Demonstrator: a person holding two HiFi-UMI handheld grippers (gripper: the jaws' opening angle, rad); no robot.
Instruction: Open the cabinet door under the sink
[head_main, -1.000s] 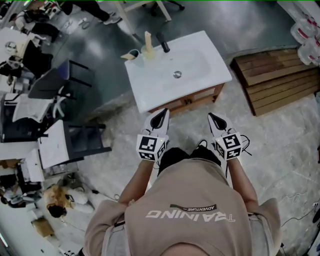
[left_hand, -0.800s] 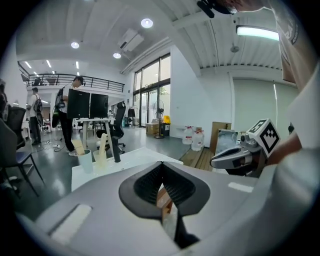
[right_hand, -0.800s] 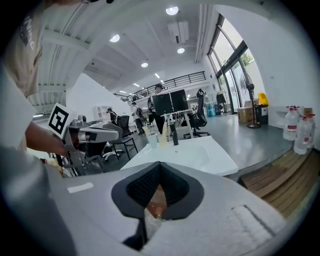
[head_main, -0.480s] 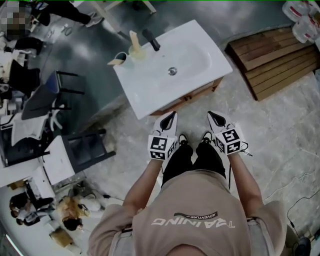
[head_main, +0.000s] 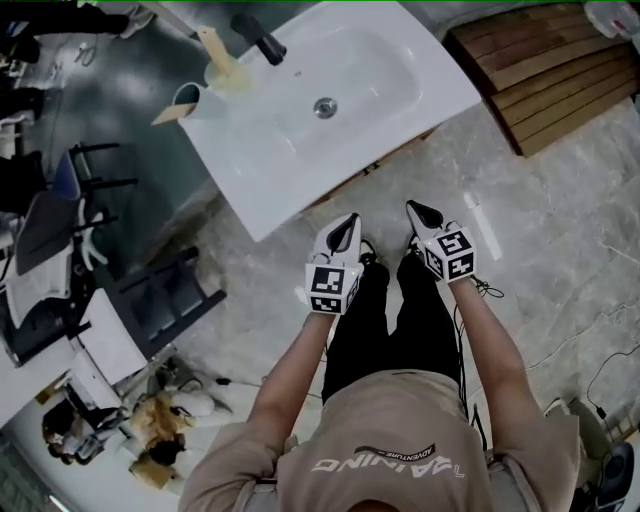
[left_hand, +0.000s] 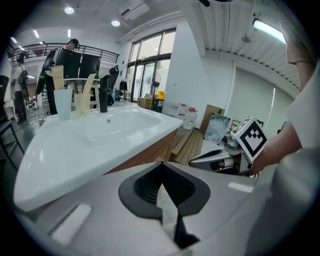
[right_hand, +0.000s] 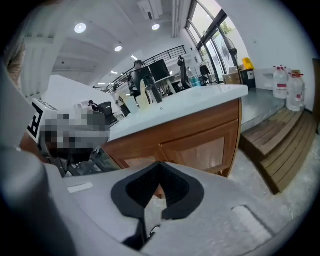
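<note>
Print on back of beige shirt (head_main: 400, 440), bottom of head view, upside down: small "ADVENTURE", with larger letters beside it only partly legible. Black-and-white square markers on cube of each tool. No other readable writing.

Left tool (head_main: 350, 222) at centre of head view, jaws pressed together to a point, nothing held. Right tool (head_main: 413, 208) just to its right, jaws likewise closed tight, empty. Both tips over pale marbled floor (head_main: 530, 230), near front edge of white sink (head_main: 250, 195), touching nothing.

Cabinet almost wholly hidden under overhanging basin in head view, only a sliver of wood showing below the rim. Plain in right gripper view: cabinet door (right_hand: 212, 147) at centre right, panelled light wood, flush with second door (right_hand: 135, 162) to its left, beyond the closed jaws and apart from them. Handle not made out.

On sink, upper left of head view: black faucet (head_main: 258, 42), cup (head_main: 188, 100), pale yellowish upright item (head_main: 222, 62); drain (head_main: 325, 107) mid-basin.

Around: stepped wooden platform (head_main: 540, 70) at upper right, water bottles (right_hand: 287, 82) on it at right edge of right gripper view. Black chairs (head_main: 165, 290) and white desk (head_main: 105, 335) with clutter along left edge of head view. Black trousers (head_main: 400, 320) and shoes directly below the two tools.
</note>
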